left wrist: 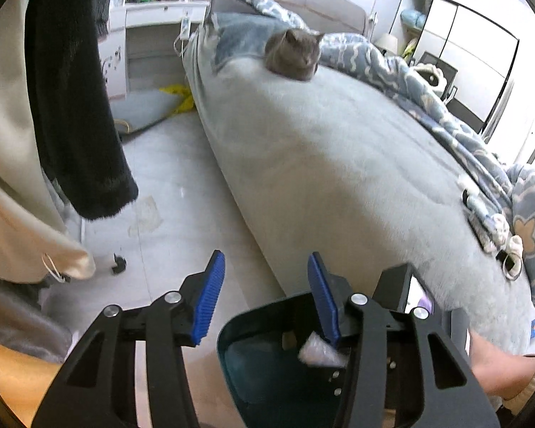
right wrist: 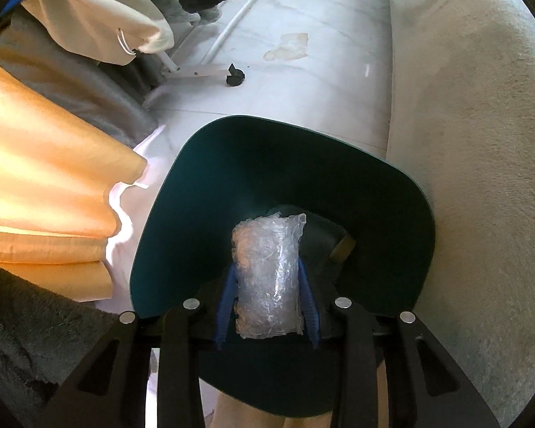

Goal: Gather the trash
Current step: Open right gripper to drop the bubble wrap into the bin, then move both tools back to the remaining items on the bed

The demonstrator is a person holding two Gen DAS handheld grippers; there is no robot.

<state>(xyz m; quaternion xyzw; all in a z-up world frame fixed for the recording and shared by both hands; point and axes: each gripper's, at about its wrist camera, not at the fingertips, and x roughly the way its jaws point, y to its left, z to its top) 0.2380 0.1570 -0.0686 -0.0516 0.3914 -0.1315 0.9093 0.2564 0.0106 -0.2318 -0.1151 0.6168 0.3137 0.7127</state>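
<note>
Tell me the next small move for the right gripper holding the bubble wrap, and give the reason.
Probably open the right gripper and let go. Its blue pads clamp the bubble wrap on both sides, and the wad already hangs over the mouth of the dark green bin, so it should fall inside. The left gripper is open and holds nothing, so it need not move.

On my right gripper (right wrist: 267, 306), ribbed blue rubbery pads (right wrist: 224, 306) sit on matt black plastic arms with shiny metal pins, pinching a crinkly, glossy clear bubble-wrap wad (right wrist: 267, 278). Behind it, toward twelve o'clock, is a smooth, matt dark-teal plastic bin (right wrist: 285, 164). At three o'clock lies a fuzzy grey bed cover (right wrist: 481, 142). Pale floor tiles (right wrist: 303, 82) look smooth and faintly glossy, with a stain.
</note>
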